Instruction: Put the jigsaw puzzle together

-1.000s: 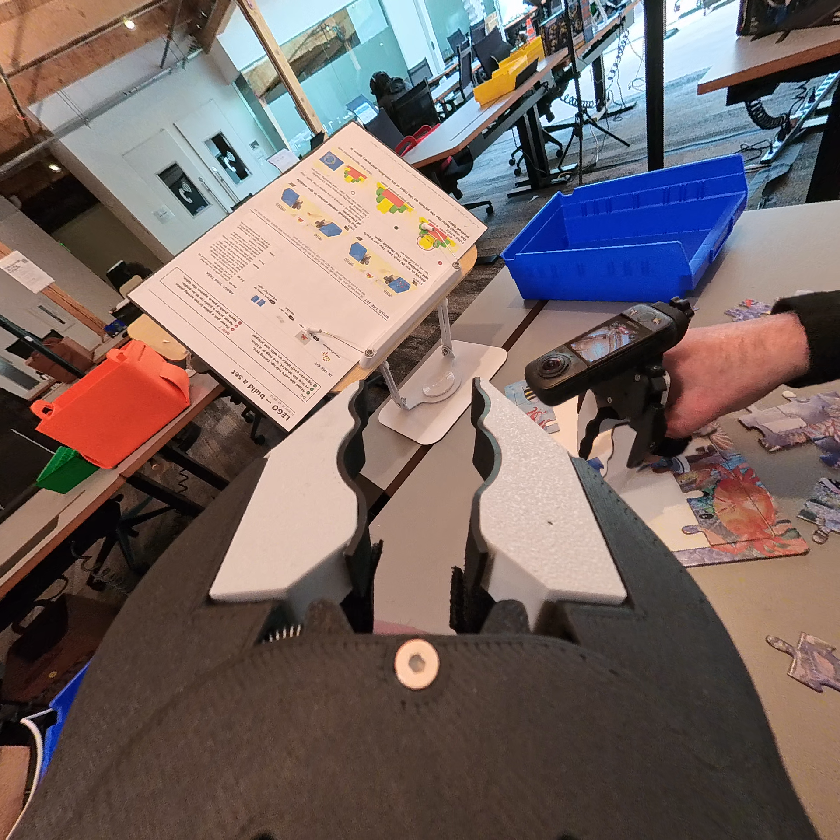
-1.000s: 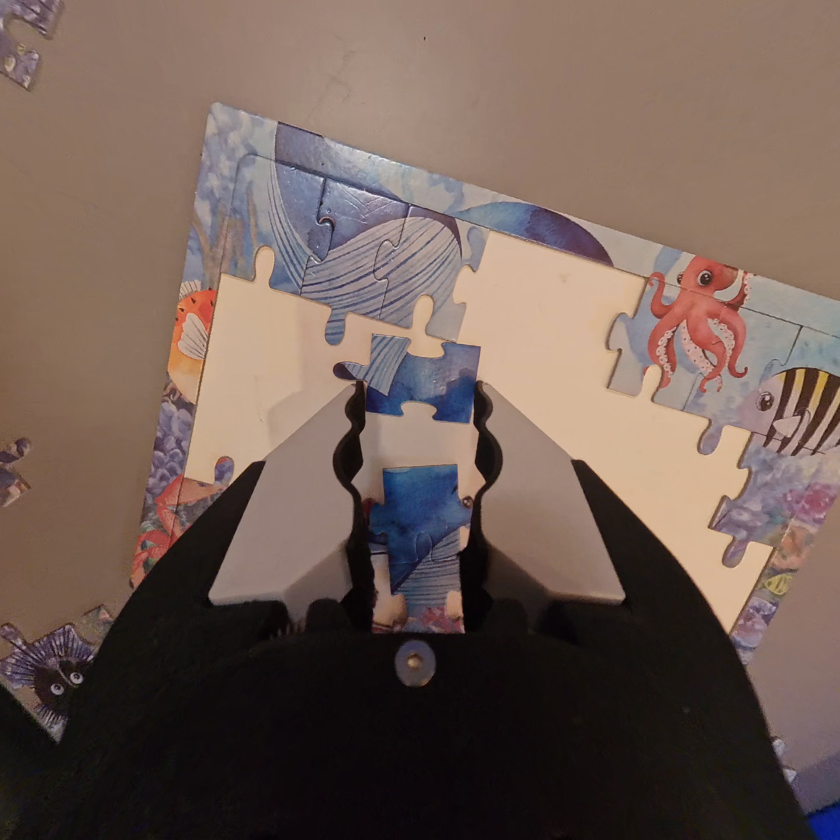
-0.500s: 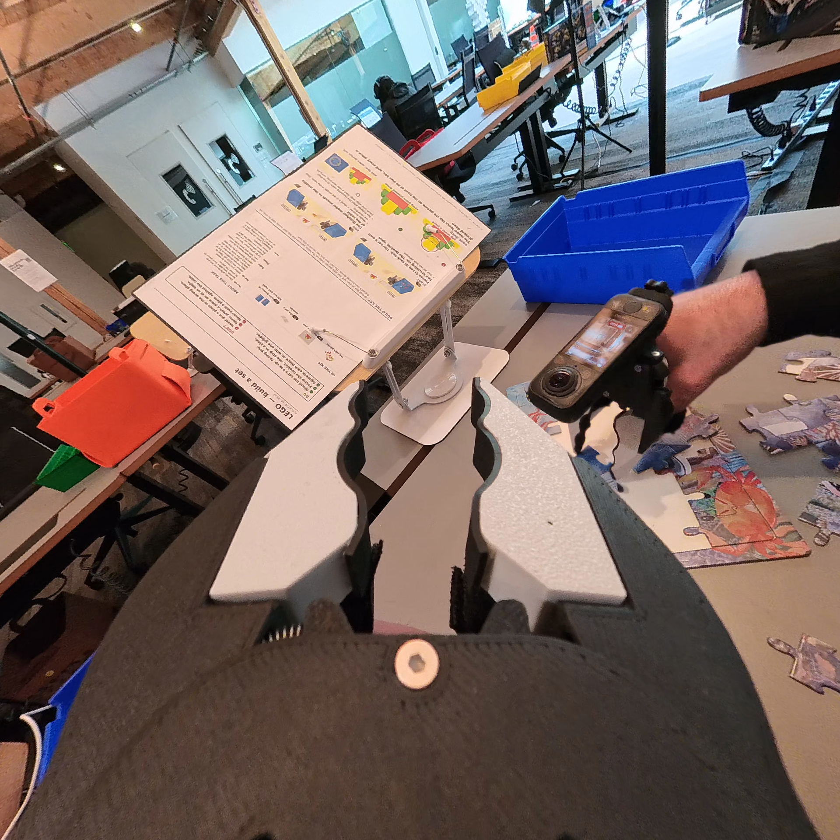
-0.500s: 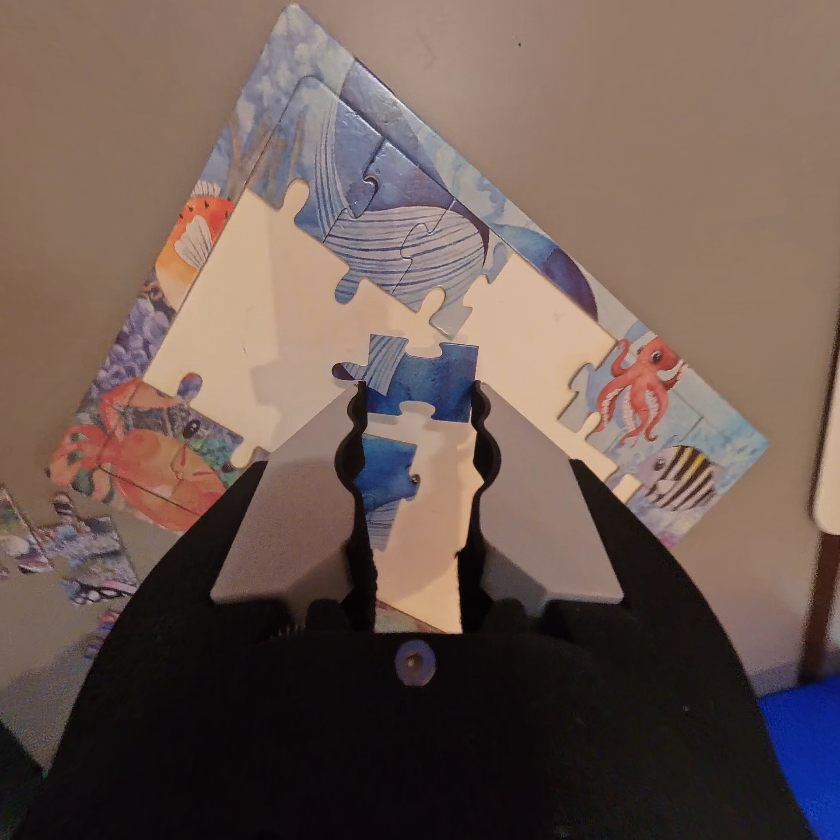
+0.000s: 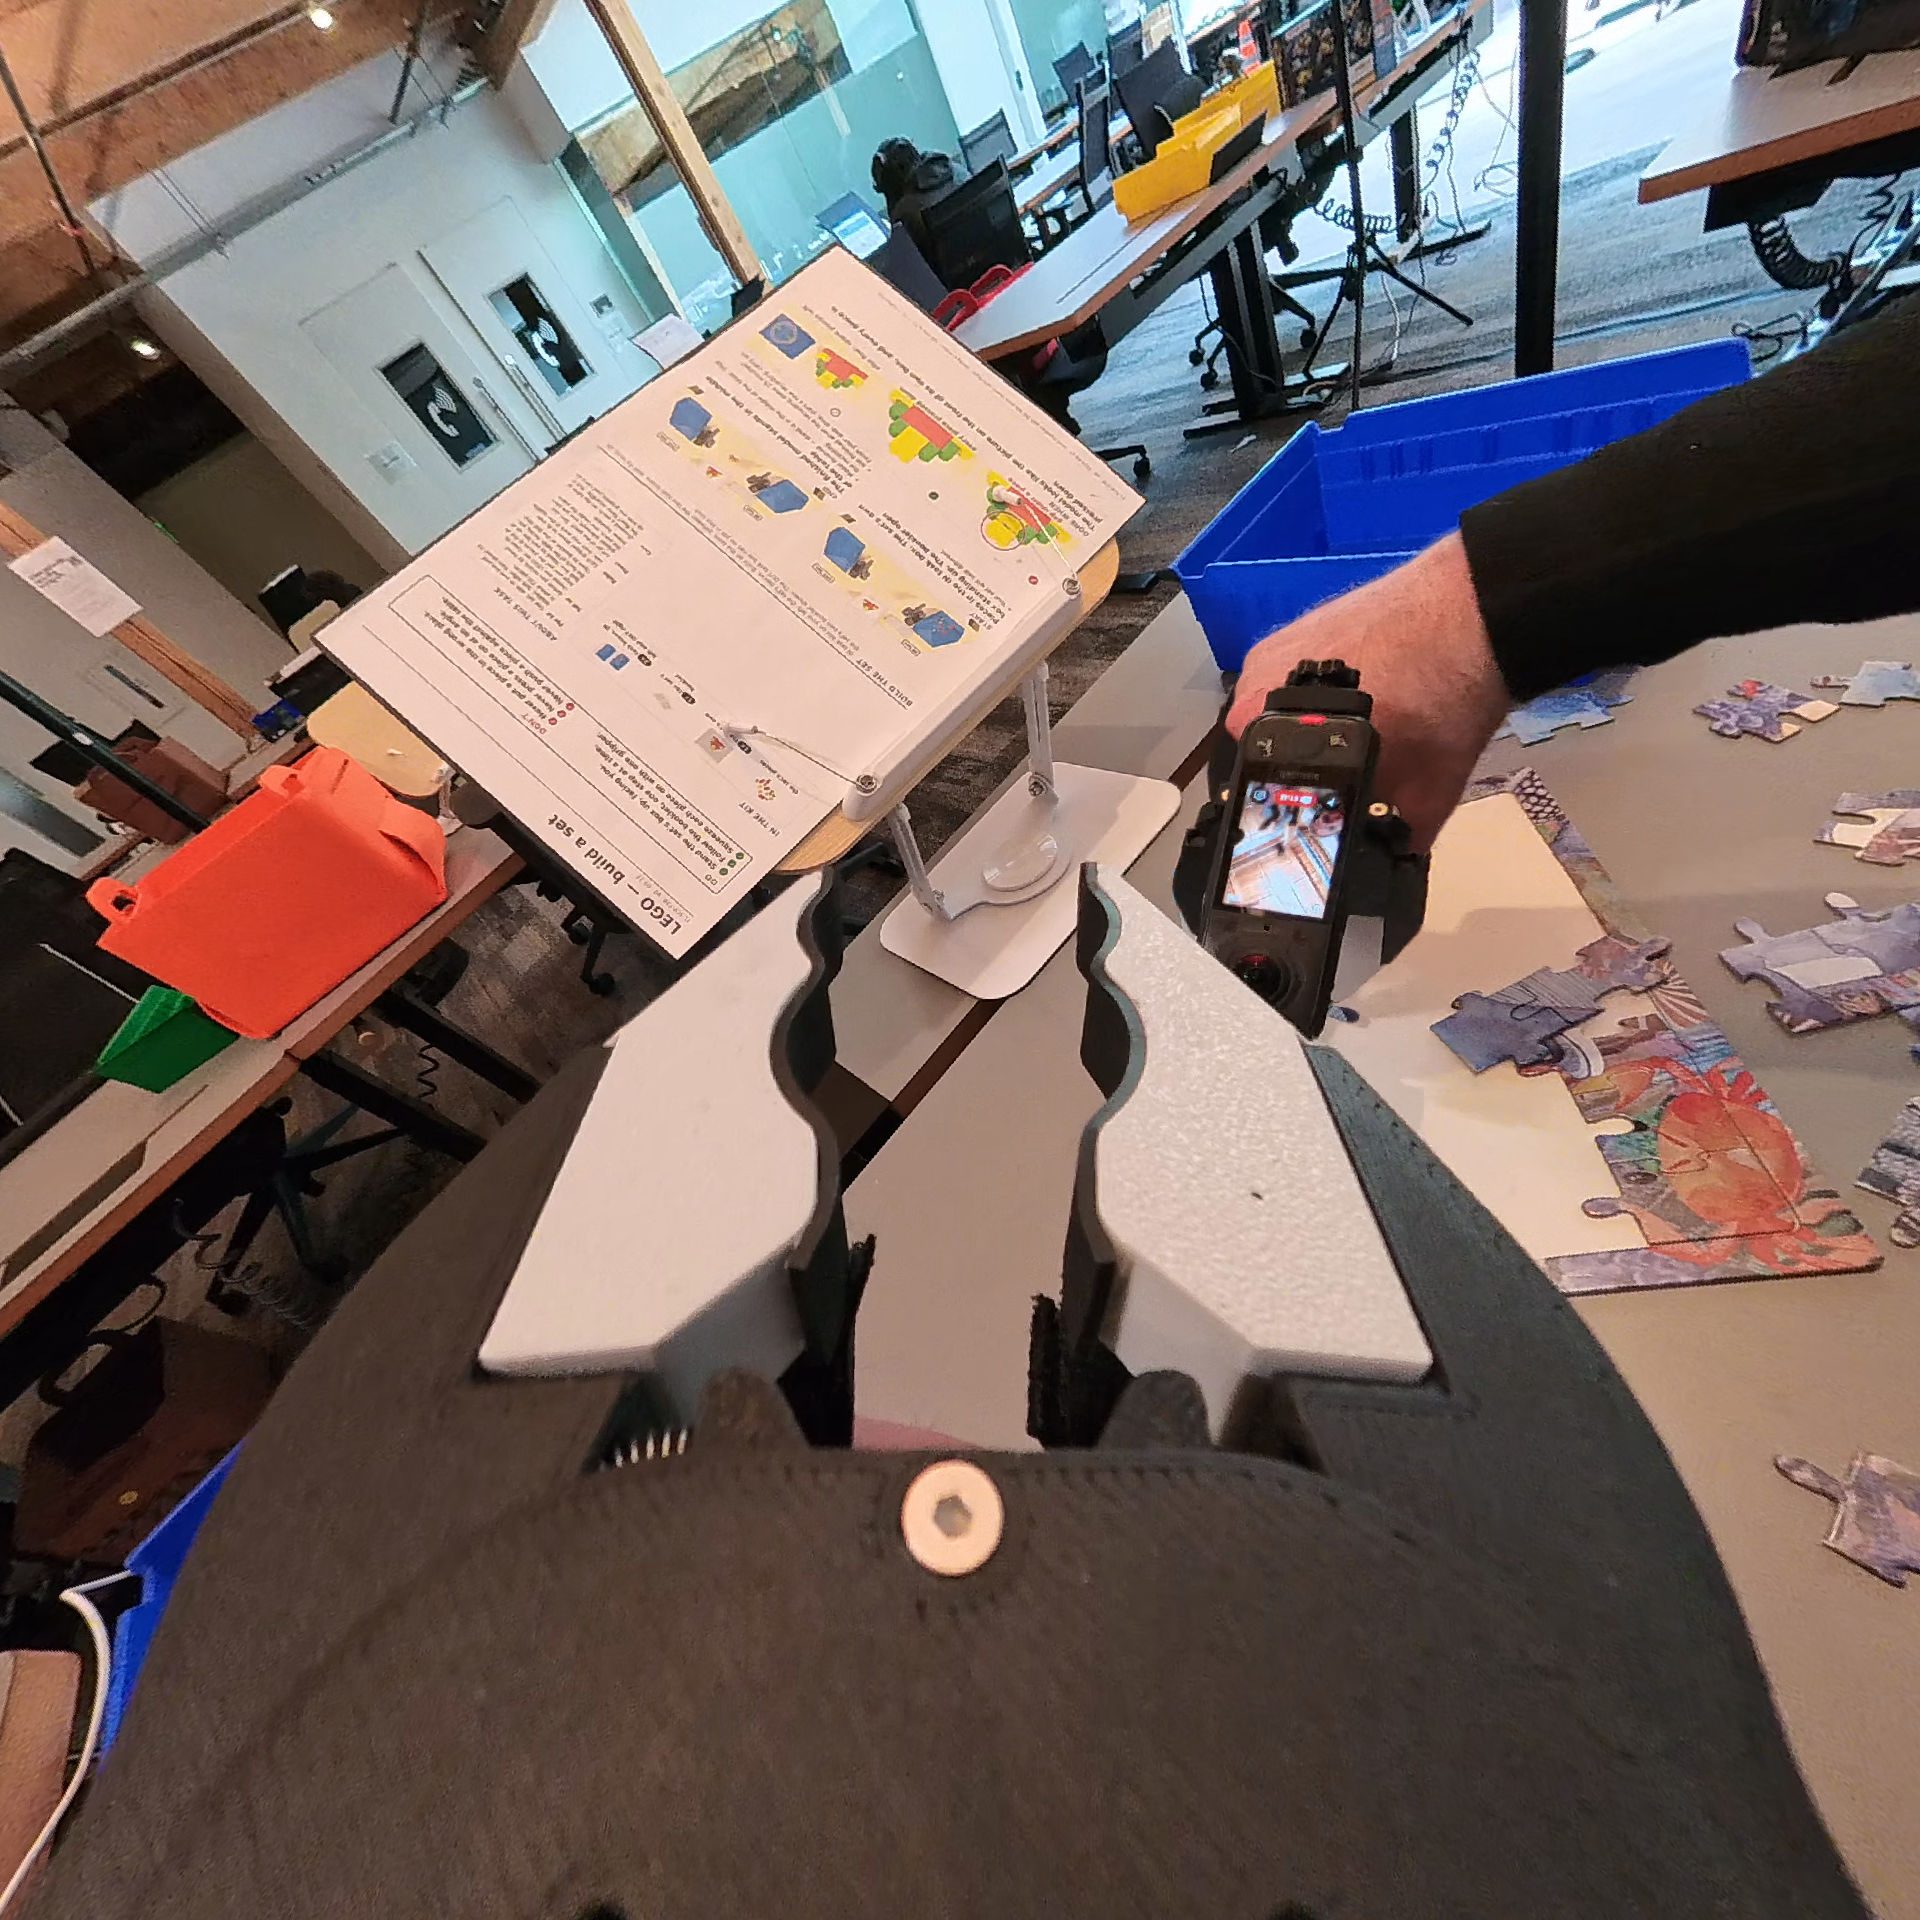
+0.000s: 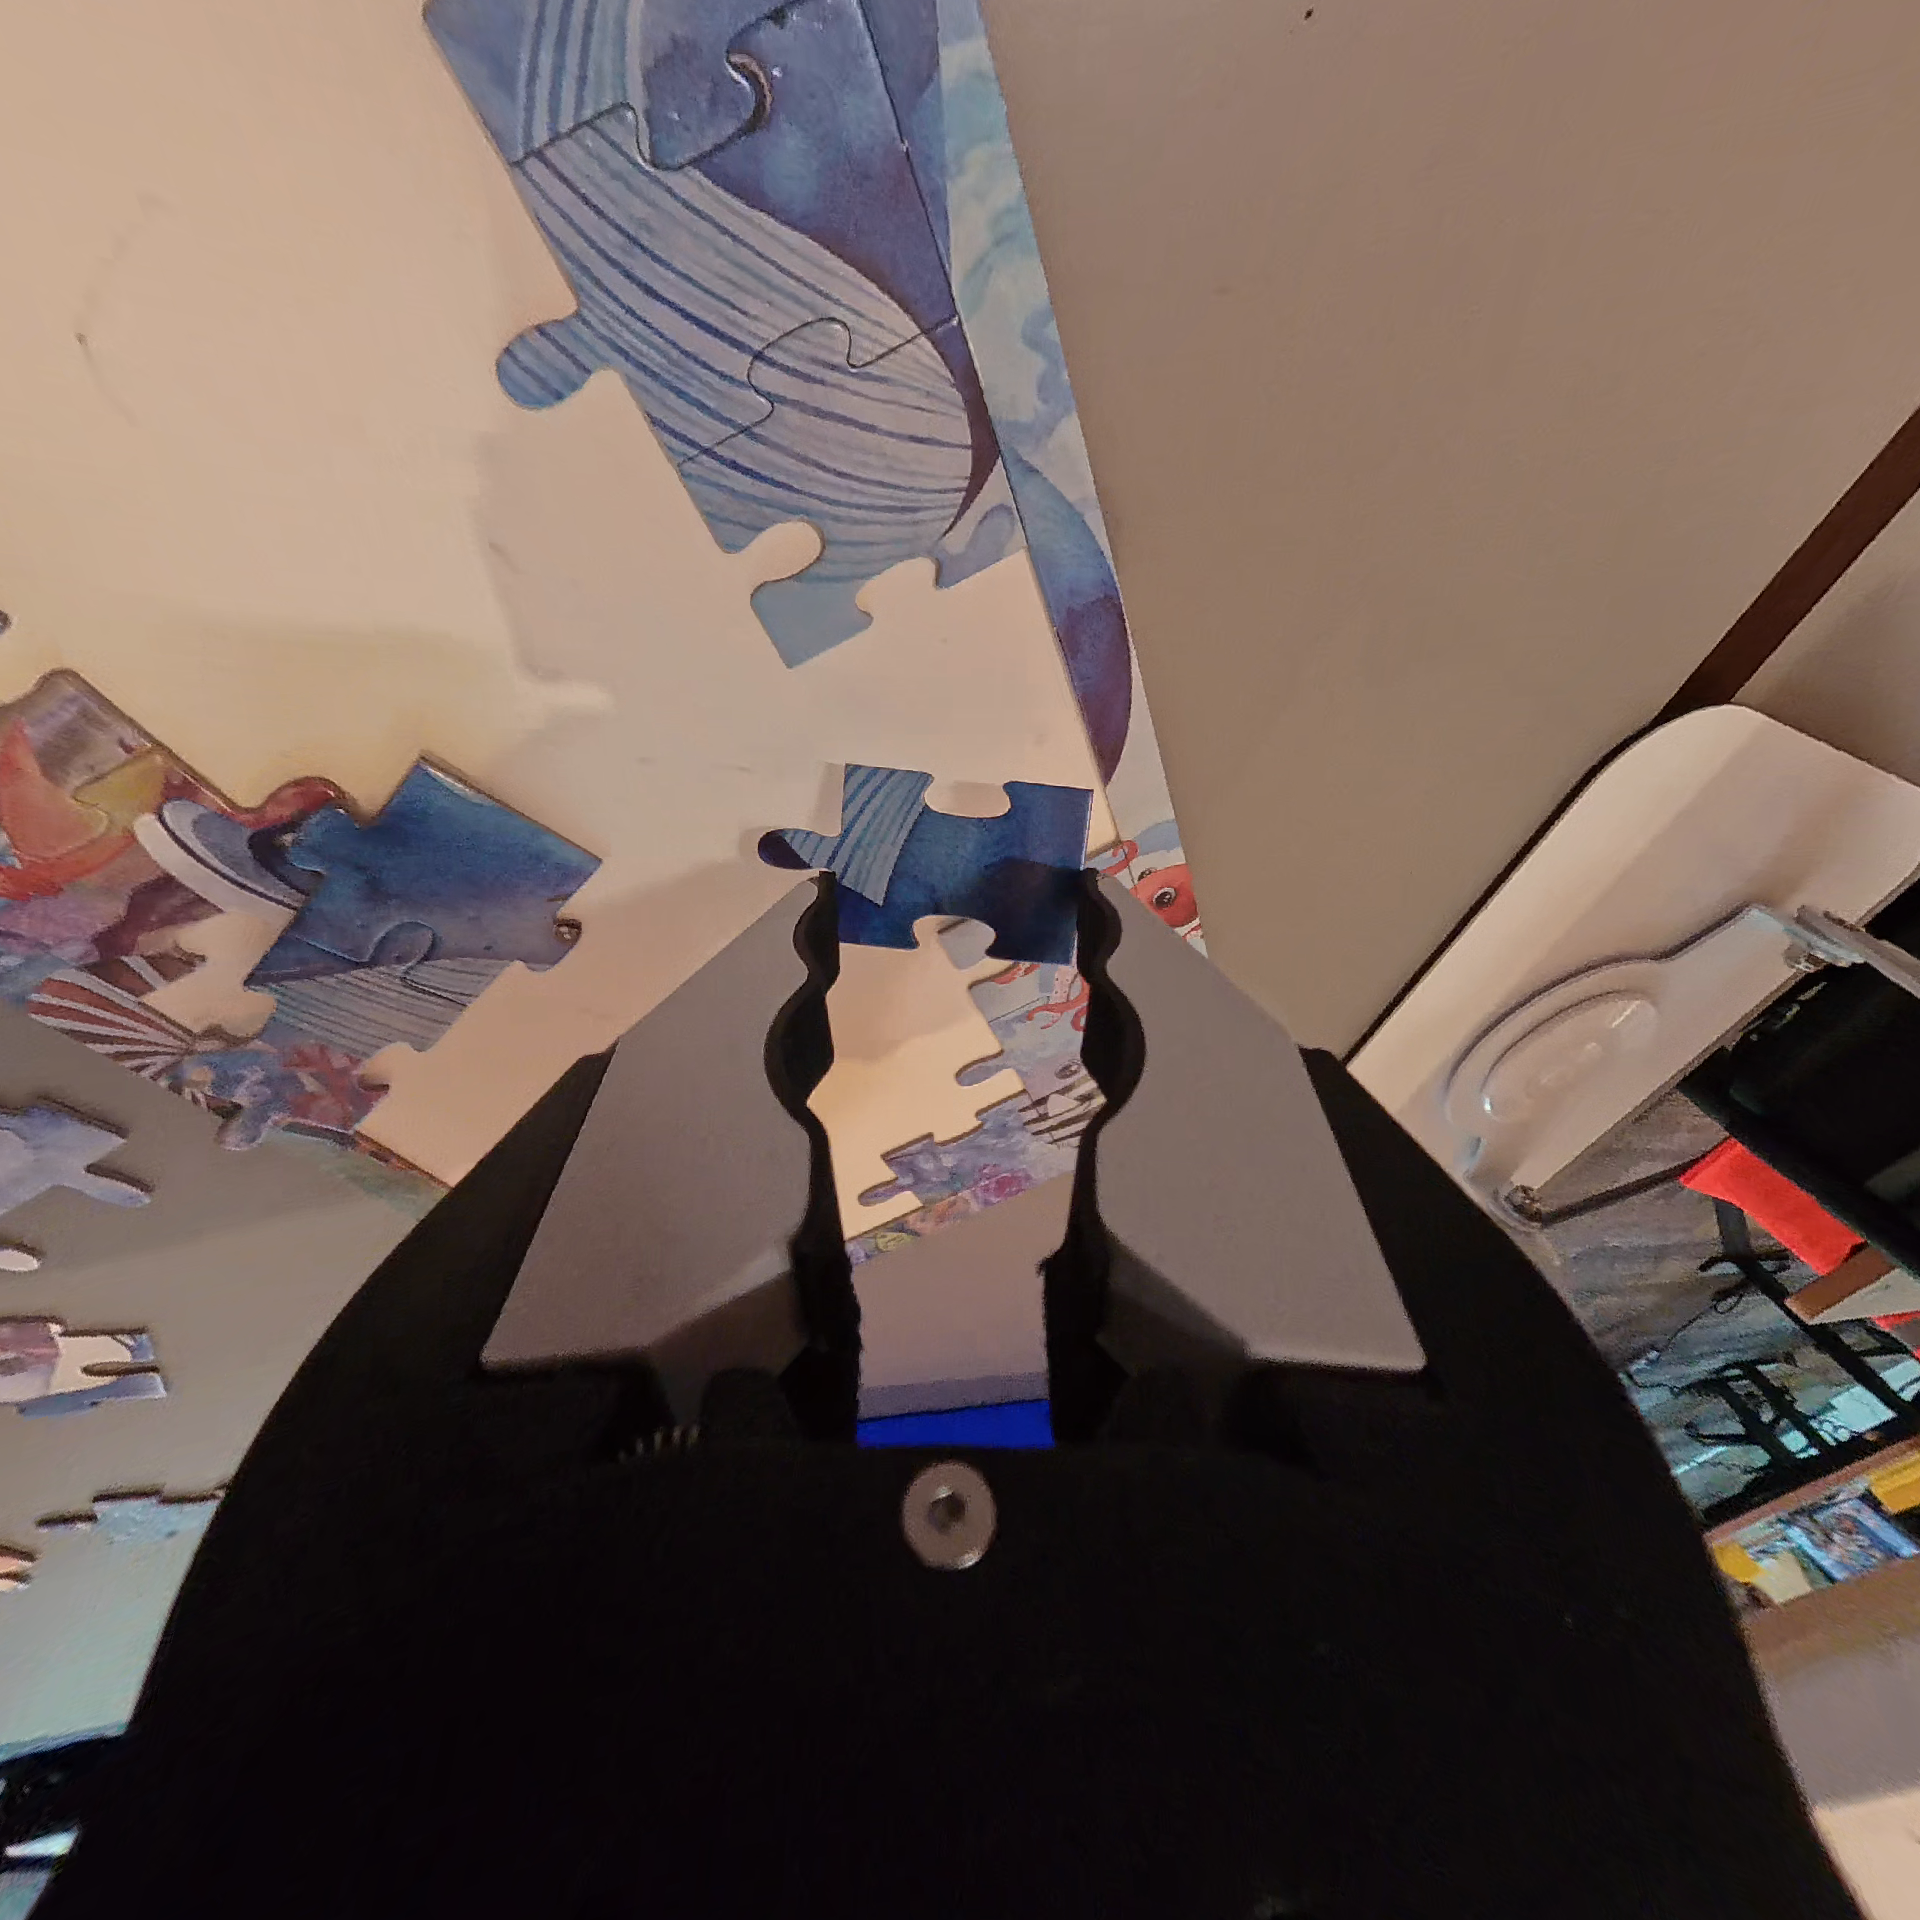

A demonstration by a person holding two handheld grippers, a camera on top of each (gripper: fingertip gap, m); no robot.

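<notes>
- Two tools show: the right tool [image 6: 954, 883] pinches a blue piece [image 6: 951, 868] between its fingertips, held above the puzzle tray [image 6: 312, 468].
- Its piece is dark blue with a pale striped corner; it hangs over the bare cream part of the tray, near the tray's far border.
- Just beyond it lie the joined whale pieces [image 6: 790, 343], set along that border.
- Left of the piece, a blue cluster [image 6: 416, 914] rests on the tray, joined to colourful pieces at the tray's edge.
- Loose pieces [image 6: 62, 1361] lie on the grey worktop [image 6: 1455, 416] at the left.
- The left tool [image 5: 954, 935] is spread apart and grips nothing; it hangs over the worktop edge, well apart from the tray.
- In the left wrist view a hand [image 5: 1382, 686] holds the right tool over the tray, its camera facing up.
- A tilted sheet on a stand [image 5: 727, 582] and a blue bin [image 5: 1455, 499] sit behind.
</notes>
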